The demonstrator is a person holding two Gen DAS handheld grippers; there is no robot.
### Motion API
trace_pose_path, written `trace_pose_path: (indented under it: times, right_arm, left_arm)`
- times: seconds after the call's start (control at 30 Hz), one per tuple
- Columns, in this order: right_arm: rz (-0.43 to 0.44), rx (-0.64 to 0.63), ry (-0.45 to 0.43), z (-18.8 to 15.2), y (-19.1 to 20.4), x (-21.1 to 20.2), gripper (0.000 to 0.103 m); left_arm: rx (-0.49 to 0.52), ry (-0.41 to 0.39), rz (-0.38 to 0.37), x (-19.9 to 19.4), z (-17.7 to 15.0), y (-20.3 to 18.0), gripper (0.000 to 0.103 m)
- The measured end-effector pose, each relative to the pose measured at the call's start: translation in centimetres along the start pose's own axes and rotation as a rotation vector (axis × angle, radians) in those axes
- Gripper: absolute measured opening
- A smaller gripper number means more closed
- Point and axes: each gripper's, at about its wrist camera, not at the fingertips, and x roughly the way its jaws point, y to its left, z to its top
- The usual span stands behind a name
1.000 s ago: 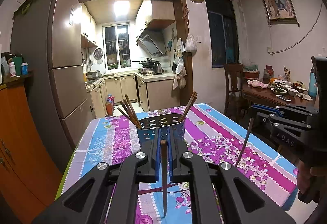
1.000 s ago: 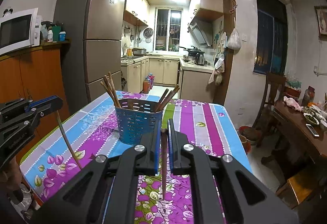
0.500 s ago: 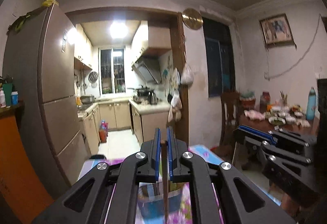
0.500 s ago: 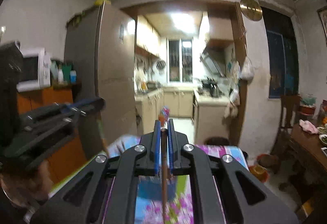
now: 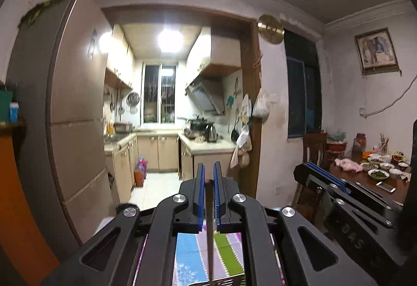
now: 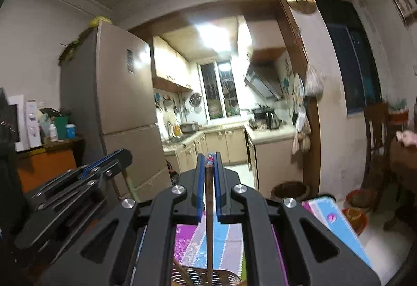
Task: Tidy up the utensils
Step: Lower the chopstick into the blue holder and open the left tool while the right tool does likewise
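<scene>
My left gripper [image 5: 208,168] is shut on a brown chopstick [image 5: 210,239] that hangs straight down between its blue pads. The chopstick's lower end reaches the perforated rim of the blue utensil basket [image 5: 219,282] at the bottom edge of the left wrist view. My right gripper [image 6: 208,158] is shut on a second chopstick [image 6: 208,228], which hangs down into the basket [image 6: 224,274] beside other chopsticks [image 6: 182,270]. Each gripper shows in the other's view: the right gripper [image 5: 305,172] at the right, the left gripper [image 6: 122,155] at the left. Both are raised side by side over the floral tablecloth [image 6: 187,241].
A tall fridge [image 6: 122,103] and an orange cabinet [image 6: 44,163] with a microwave stand to the left. The kitchen doorway lies straight ahead. A wooden chair [image 5: 314,150] and a dining table [image 5: 365,181] with dishes are on the right. Buckets [image 6: 357,213] sit on the floor.
Both grippers have risen and moved forward with their chopsticks. The basket, earlier ahead on the table, now lies at the bottom edge under the chopstick tips, and most of the table has dropped from view.
</scene>
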Motion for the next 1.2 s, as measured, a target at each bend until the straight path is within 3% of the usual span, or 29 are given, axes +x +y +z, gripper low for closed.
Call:
trace_pose_path:
  times: [0.33, 0.4, 0.43, 0.53, 0.63, 0.7, 0.77, 0.8, 0.87, 0.93, 0.97, 1.1, 1.2]
  right_arm:
    - [-0.02, 0.035, 0.129, -7.1, -1.2, 4.1, 0.007]
    - [-0.023, 0.014, 0.138, -7.3, -1.0, 3.9, 0.029]
    - [-0.024, 0.012, 0.127, -7.1, -0.9, 3.7, 0.052]
    - [-0.014, -0.001, 0.064, -5.2, -0.9, 1.4, 0.056]
    - [-0.005, -0.01, -0.021, -2.4, -1.2, -1.9, 0.057]
    - [-0.014, -0.021, -0.094, -0.4, -1.4, -5.6, 0.066]
    - [-0.02, -0.03, -0.166, 0.9, -1.7, -9.3, 0.085]
    - [-0.035, -0.038, -0.188, 1.4, -1.8, -10.7, 0.088]
    - [-0.083, -0.071, -0.241, 2.3, -1.7, -14.7, 0.098]
    - [-0.128, -0.105, -0.246, 2.5, -1.7, -17.4, 0.098]
    - [-0.15, -0.121, -0.24, 2.4, -1.7, -18.7, 0.098]
    - [-0.246, -0.161, -0.15, -0.2, -2.3, -23.0, 0.098]
    - [-0.296, -0.167, -0.039, -3.8, -3.0, -24.7, 0.098]
  left_arm:
    - [0.014, 0.158, 0.032, 4.7, -9.0, 1.5, 0.008]
    - [0.027, 0.154, 0.049, 4.6, -9.4, 1.6, 0.008]
    - [0.021, 0.163, 0.044, 4.5, -9.4, 1.9, 0.008]
    - [0.012, 0.148, 0.058, 3.4, -8.1, 2.4, 0.009]
    - [-0.023, 0.081, 0.066, 0.6, -4.9, 3.1, 0.028]
    - [-0.043, 0.01, 0.064, -1.8, -2.7, 3.6, 0.042]
    - [-0.035, -0.067, 0.072, -5.2, 0.0, 3.7, 0.054]
    - [-0.023, -0.114, 0.091, -7.4, 1.3, 3.8, 0.064]
    - [0.0, -0.181, 0.108, -10.8, 2.7, 3.6, 0.074]
    - [0.051, -0.242, 0.152, -15.1, 3.7, 3.0, 0.087]
    - [0.074, -0.259, 0.184, -16.9, 3.7, 2.8, 0.1]
    - [0.109, -0.203, 0.244, -22.7, 1.5, 1.6, 0.099]
    - [0.07, -0.114, 0.25, -25.4, -3.0, 1.0, 0.099]
